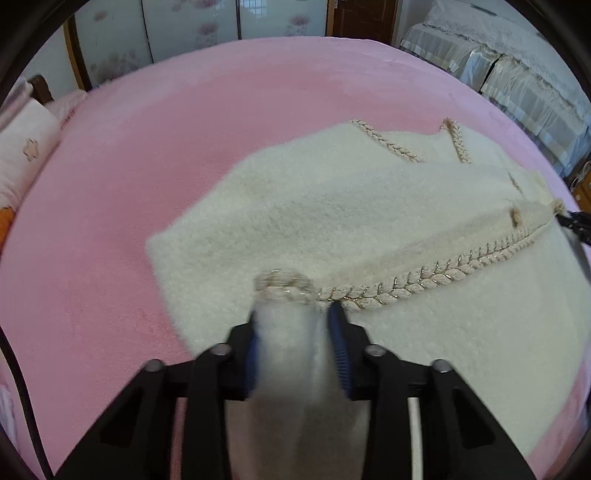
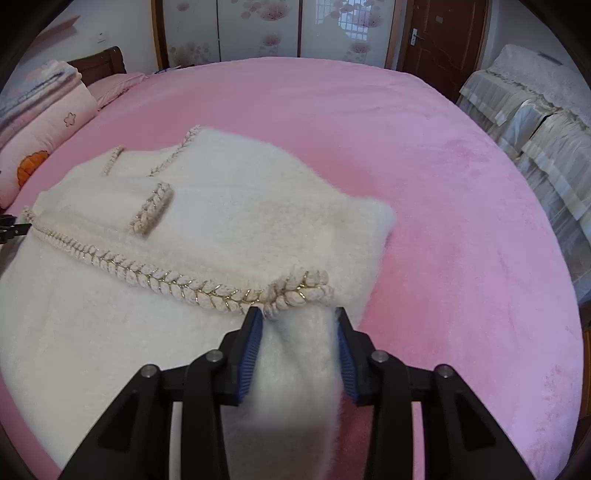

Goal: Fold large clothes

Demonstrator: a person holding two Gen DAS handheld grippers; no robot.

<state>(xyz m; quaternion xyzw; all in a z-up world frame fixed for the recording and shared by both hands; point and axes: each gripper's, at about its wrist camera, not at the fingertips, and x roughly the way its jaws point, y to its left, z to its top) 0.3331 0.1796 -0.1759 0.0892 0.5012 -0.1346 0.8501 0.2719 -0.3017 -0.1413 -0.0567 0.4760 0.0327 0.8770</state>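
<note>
A cream fuzzy knit garment [image 1: 314,206] [image 2: 240,221] with braided, gold-flecked trim [image 1: 424,273] [image 2: 177,284] lies spread on the pink bed cover [image 1: 147,147]. In the left wrist view my left gripper [image 1: 291,325] is shut on a bunched fold of the garment at the near left end of the trimmed edge. In the right wrist view my right gripper [image 2: 299,325] is shut on the fabric at the other end of that edge, its blue pads [image 2: 251,350] pressing on the fold. Each view shows the other gripper's black tip at the far end of the trim.
A pink pillow [image 2: 48,122] and folded bedding lie at the left head of the bed. Cloth-covered furniture [image 2: 535,110] stands along the right. Sliding wardrobe doors [image 2: 258,29] and a brown door [image 2: 443,37] are behind. Bare pink cover [image 2: 461,221] surrounds the garment.
</note>
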